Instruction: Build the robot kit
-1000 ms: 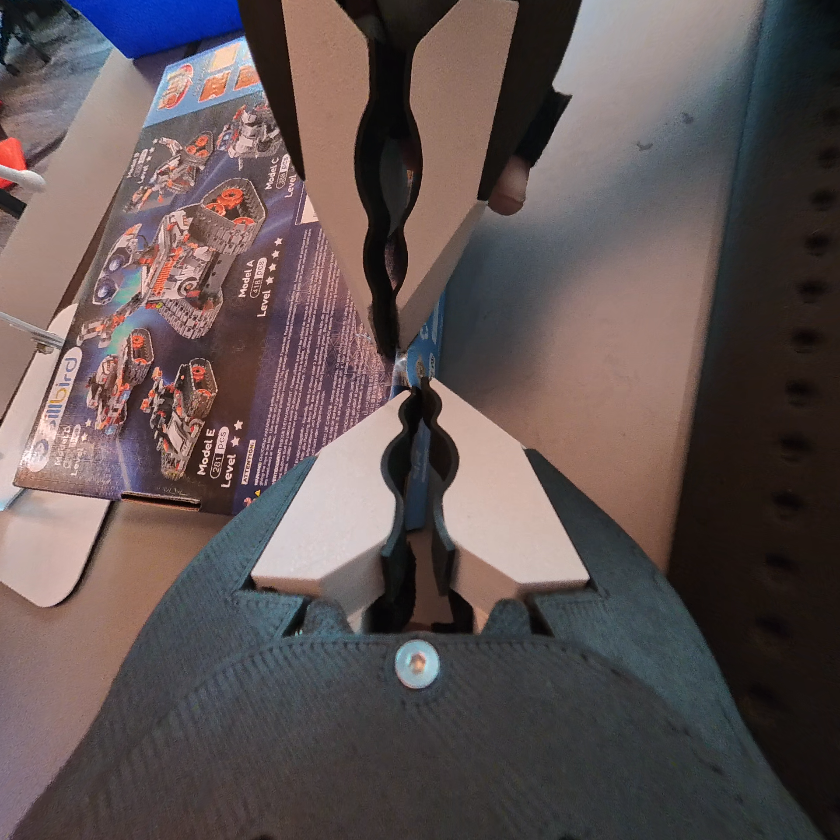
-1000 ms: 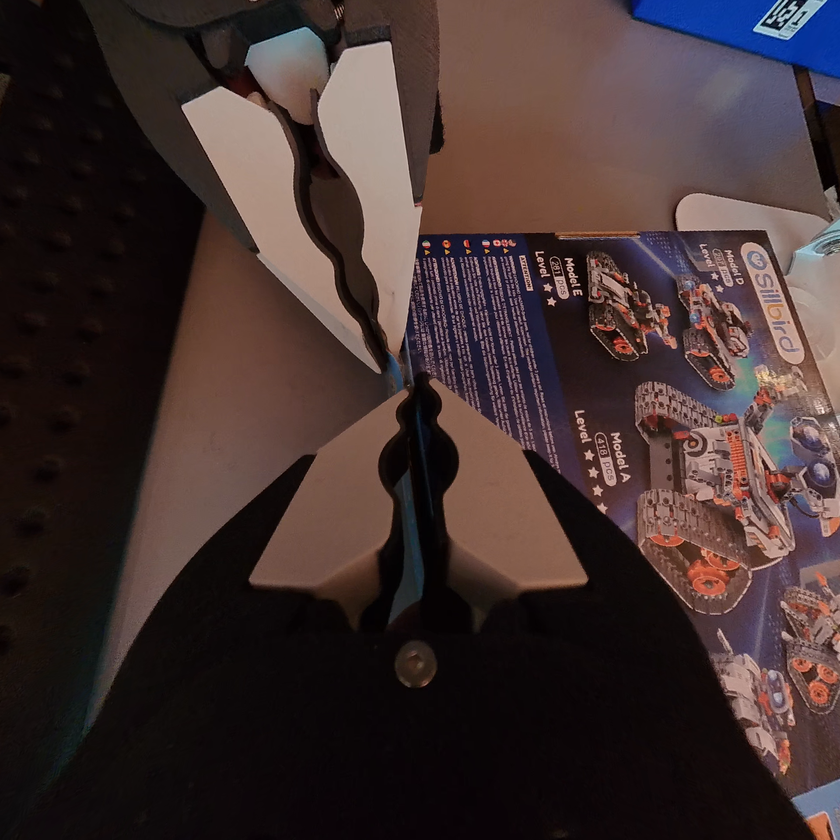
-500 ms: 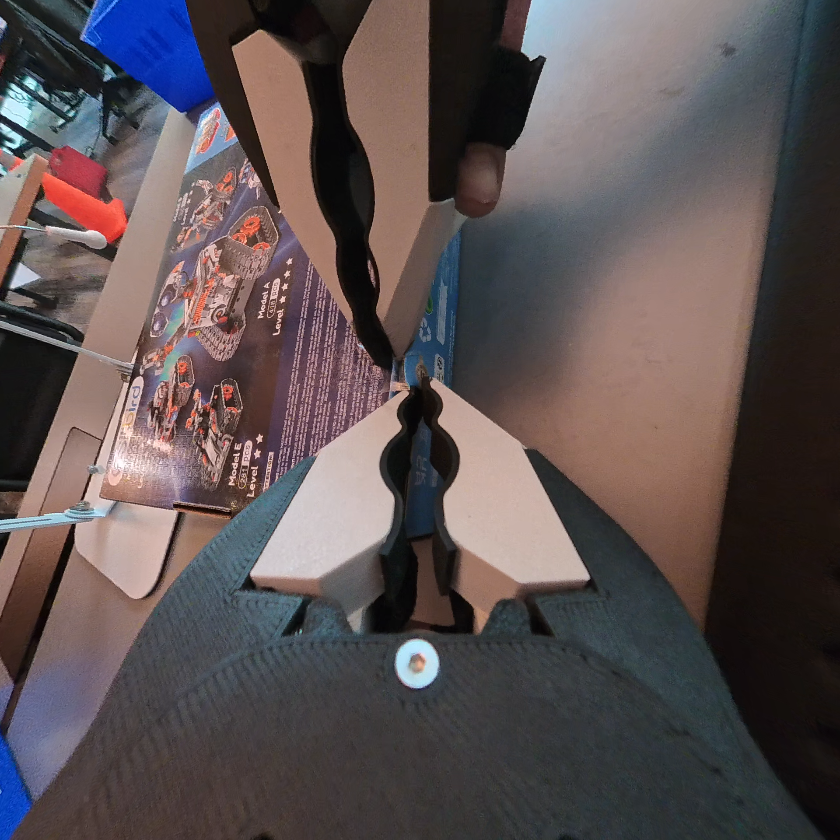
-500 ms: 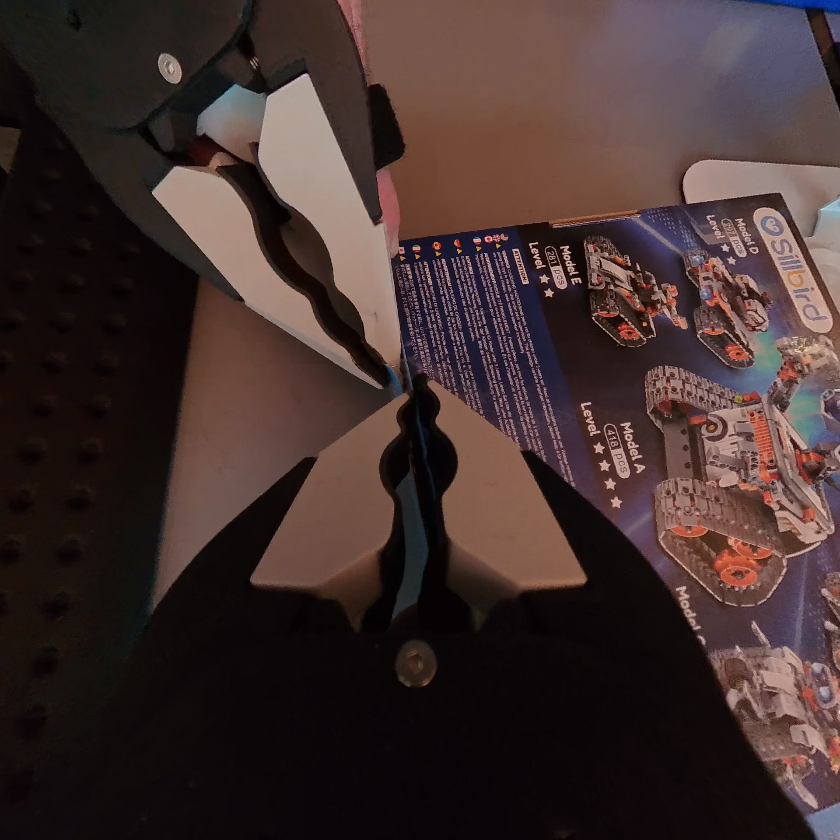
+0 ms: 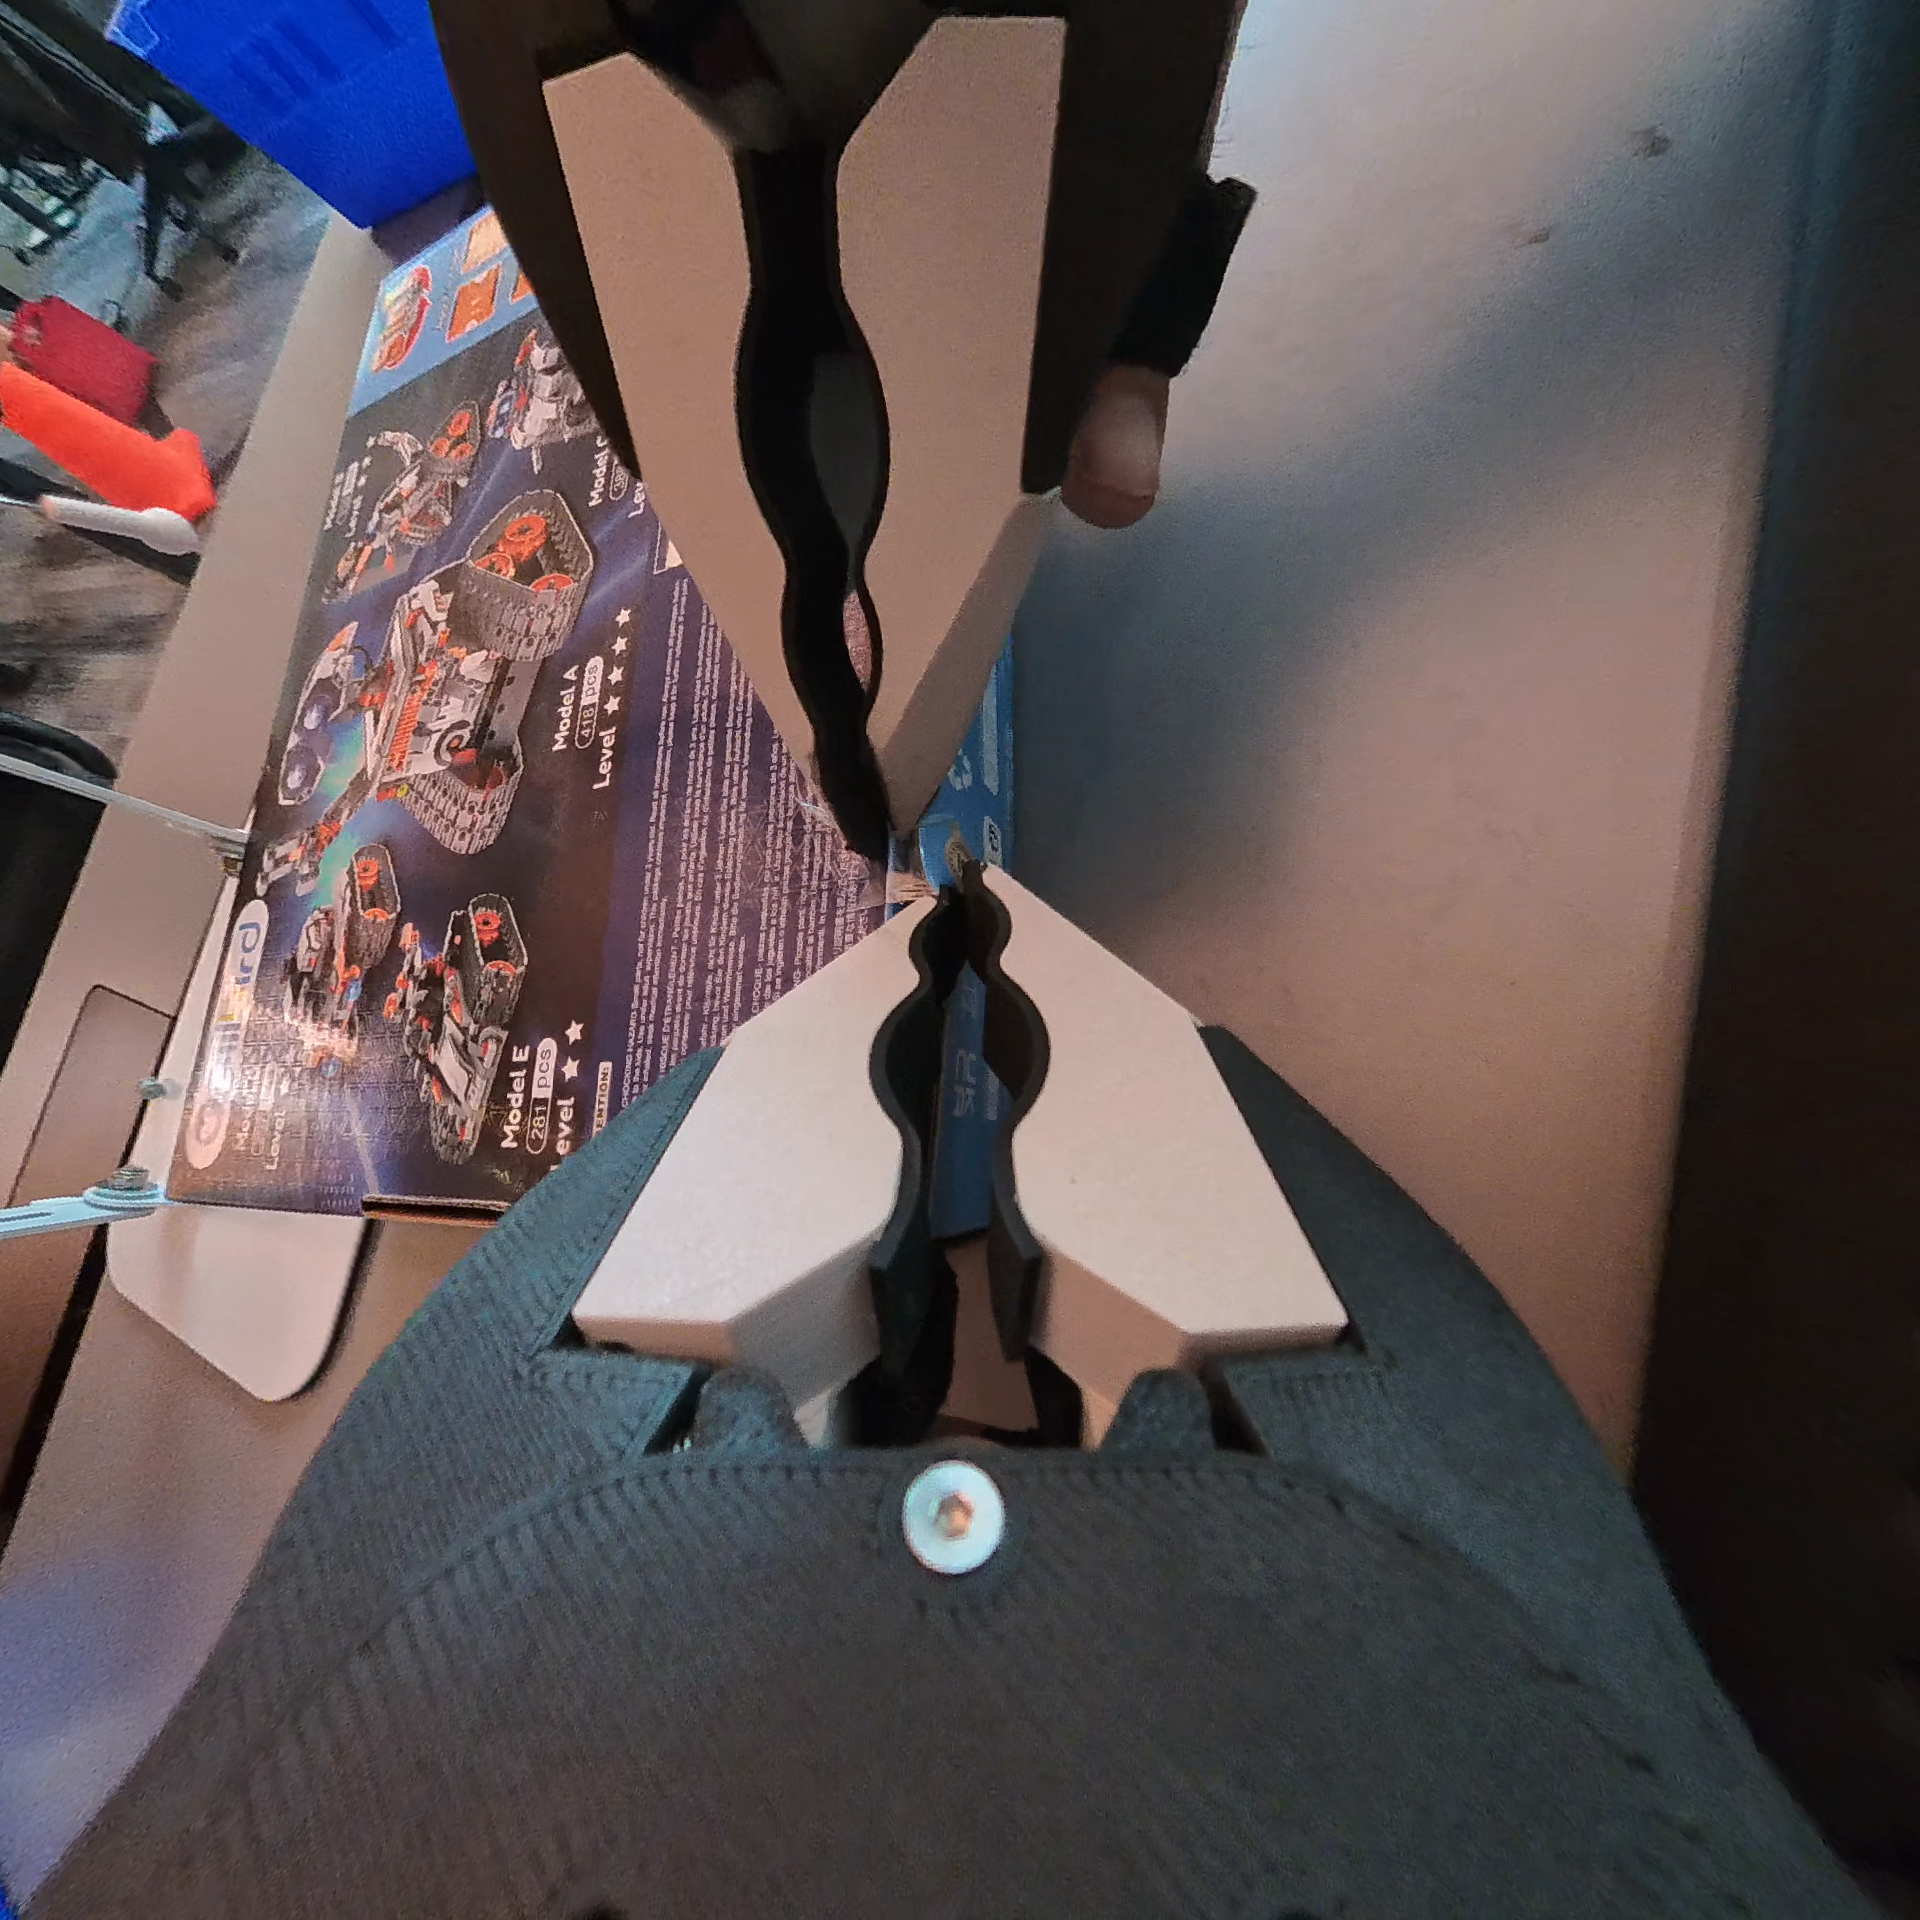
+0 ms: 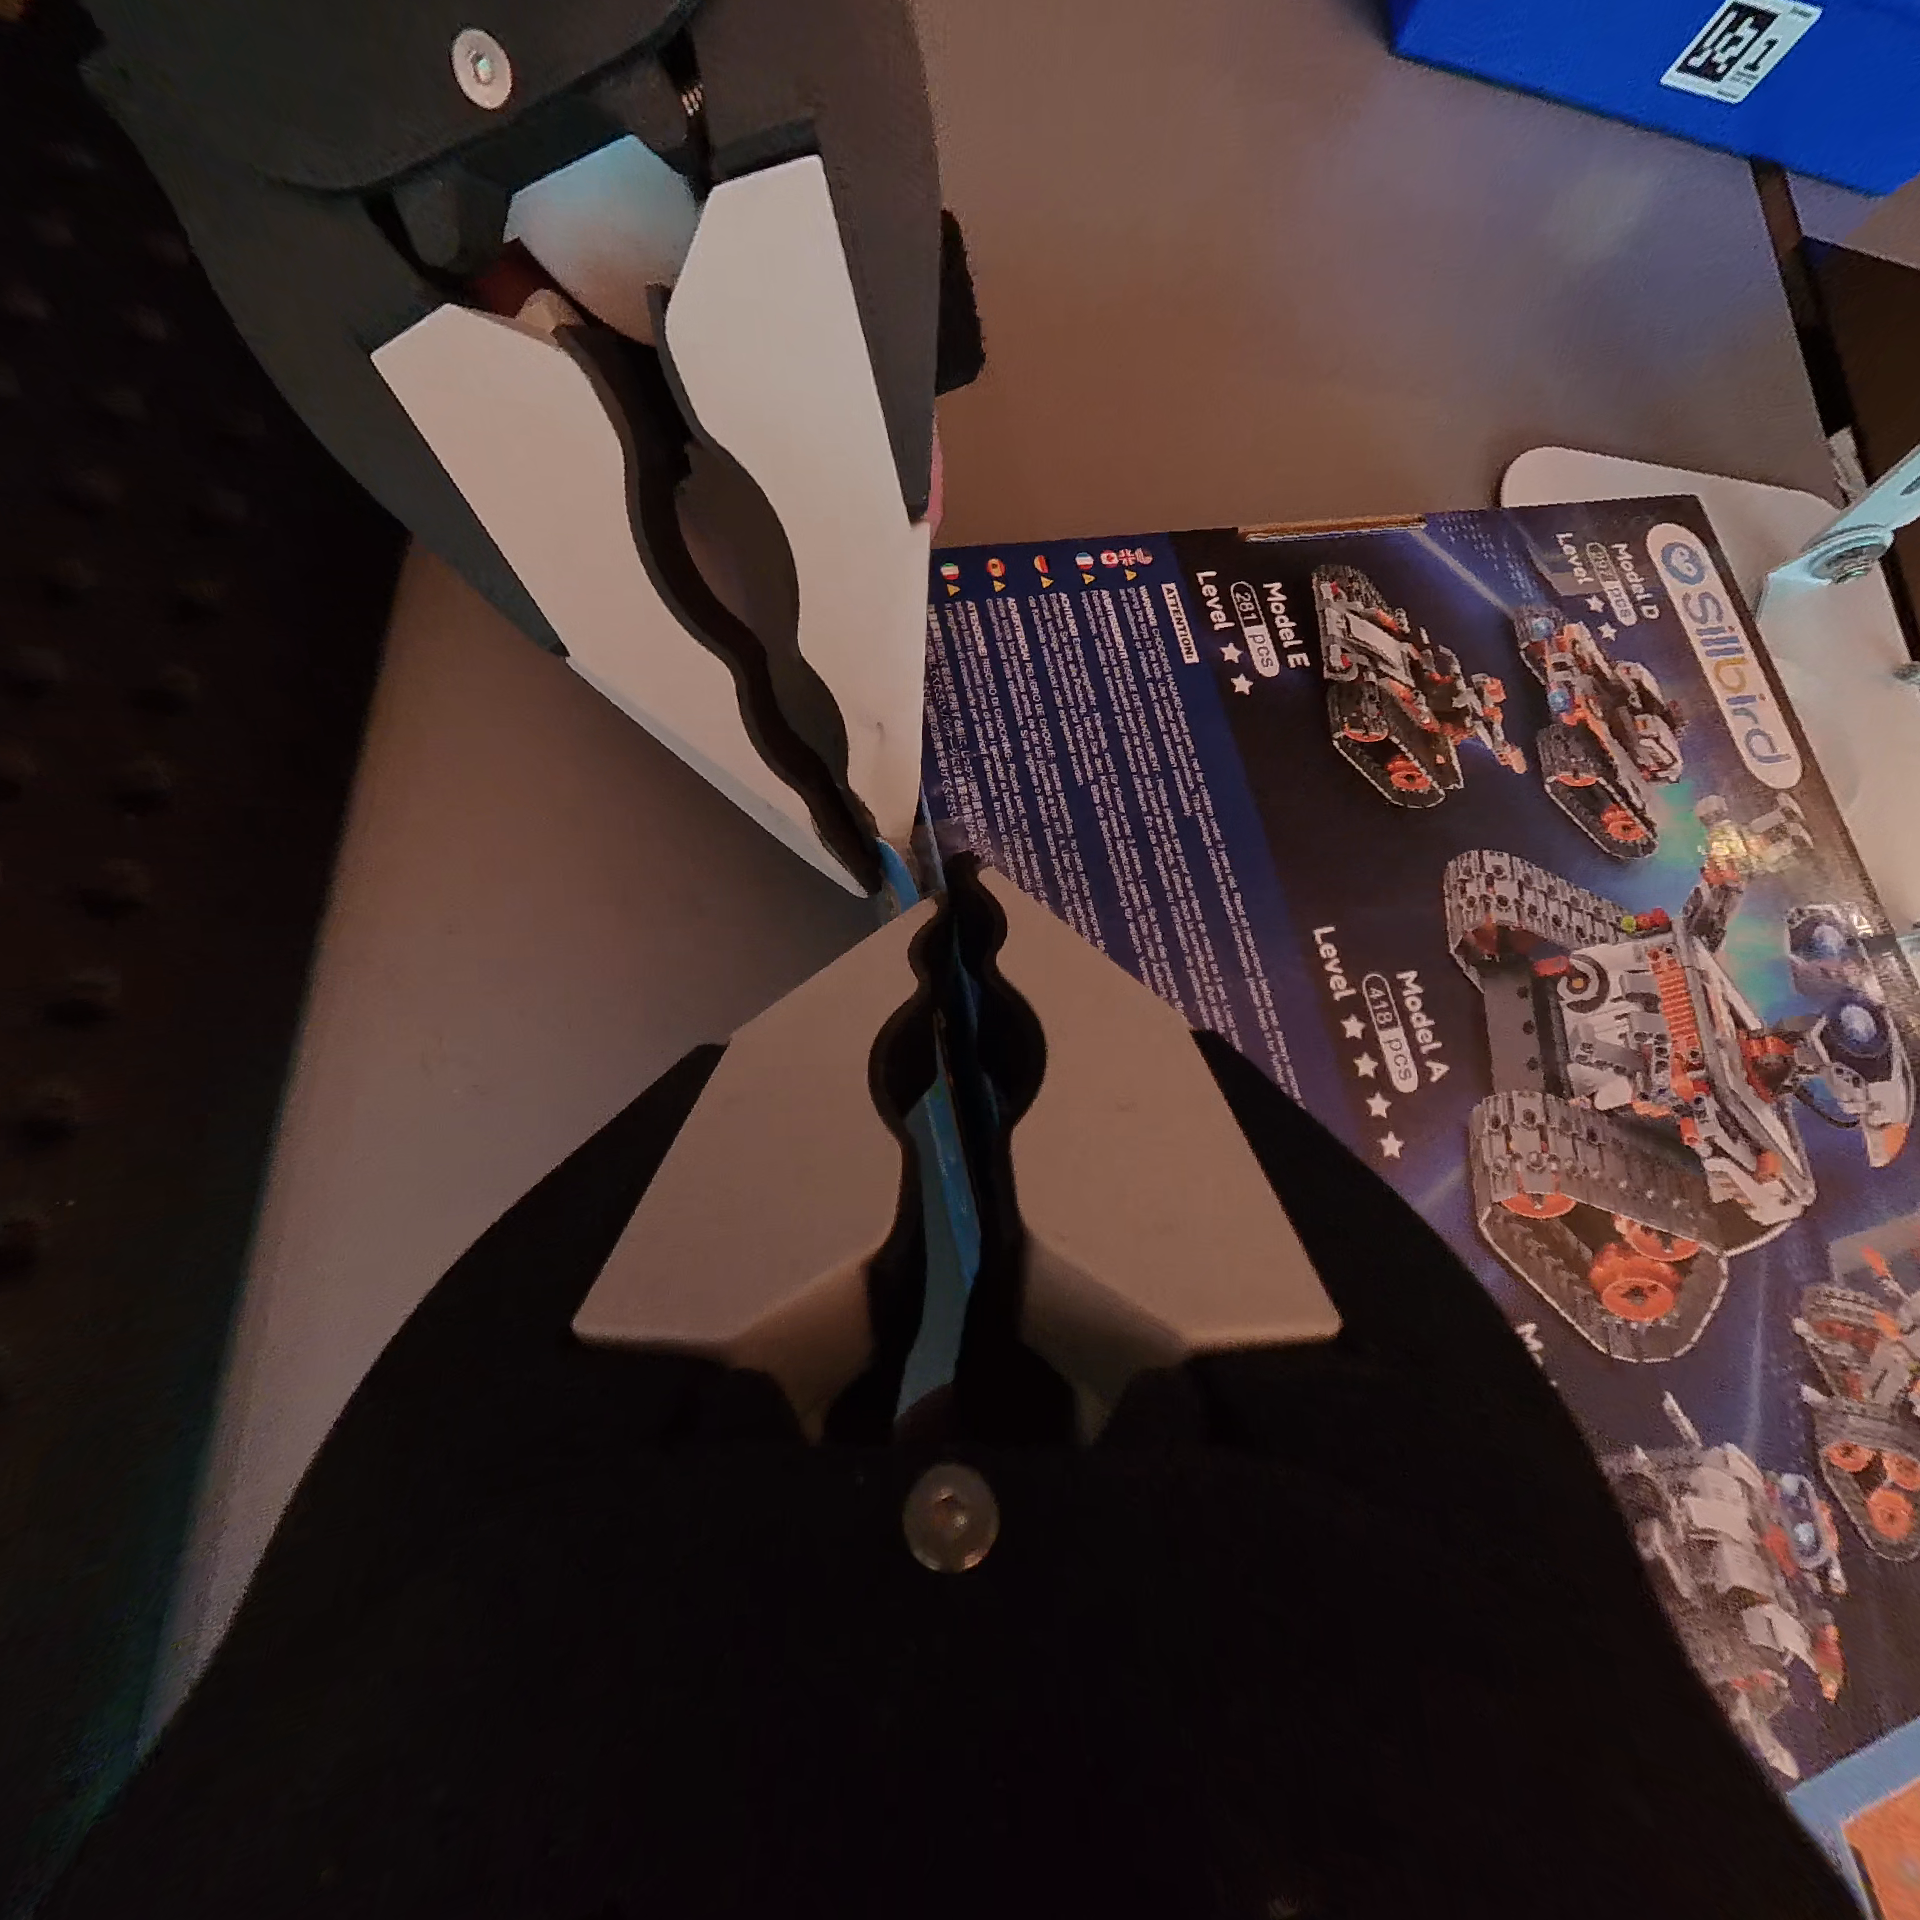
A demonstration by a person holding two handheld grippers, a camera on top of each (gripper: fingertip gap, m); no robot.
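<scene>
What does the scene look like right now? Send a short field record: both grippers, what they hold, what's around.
left gripper: shut on the box's edge
right gripper: shut on the same edge, tip to tip with the left
toy box: dark blue, printed with tracked vehicles, on the table
table: beige
blue bin: far side of the table
white plate: partly under the box's far end

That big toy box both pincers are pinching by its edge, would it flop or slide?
The toy box looks like stiff printed cardboard, so probably no flopping. Its glossy face may slip. Left gripper and right gripper pinch one thin edge, so it could swing.
</scene>
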